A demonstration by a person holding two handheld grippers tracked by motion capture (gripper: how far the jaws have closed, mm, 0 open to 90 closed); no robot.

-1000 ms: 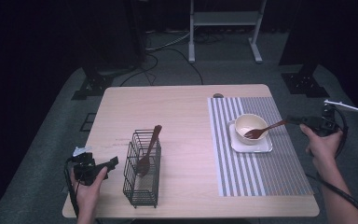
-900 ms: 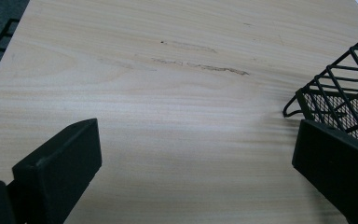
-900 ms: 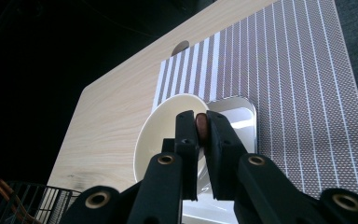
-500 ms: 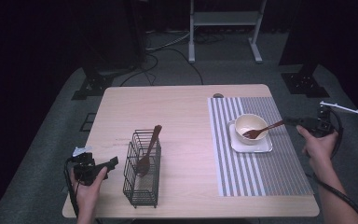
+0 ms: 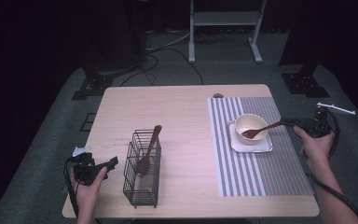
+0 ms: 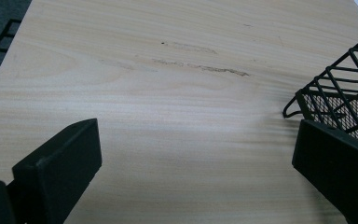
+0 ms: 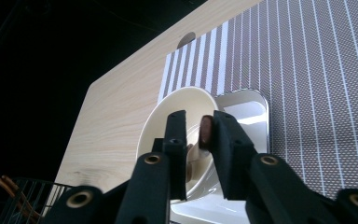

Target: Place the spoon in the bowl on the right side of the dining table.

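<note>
Tongs first: the right tongs [image 5: 290,123] sit at the right edge of the surface [image 5: 186,116], and in the right gripper view [image 7: 194,140] their jaws stand a narrow gap apart with the end of the brown spoon [image 5: 262,129] handle [image 7: 206,129] against the right-hand jaw; whether they truly pinch it I cannot tell. The left tongs [image 5: 113,161], near the front left corner, are spread wide, and in the left gripper view [image 6: 191,154] there is bare wood between the jaws.

Going down in size, the surface is pale wood. A grey-and-white striped mat [image 5: 265,168] covers its right part. A black wire basket [image 5: 142,186] stands just beside the left tongs, and a second wooden spoon [image 5: 148,151] leans in it. On the mat lies a white tray [image 5: 261,145] that carries a cream bowl [image 5: 249,122]. The brown spoon's head rests in the bowl, and its handle slants over the rim to the right tongs.
</note>
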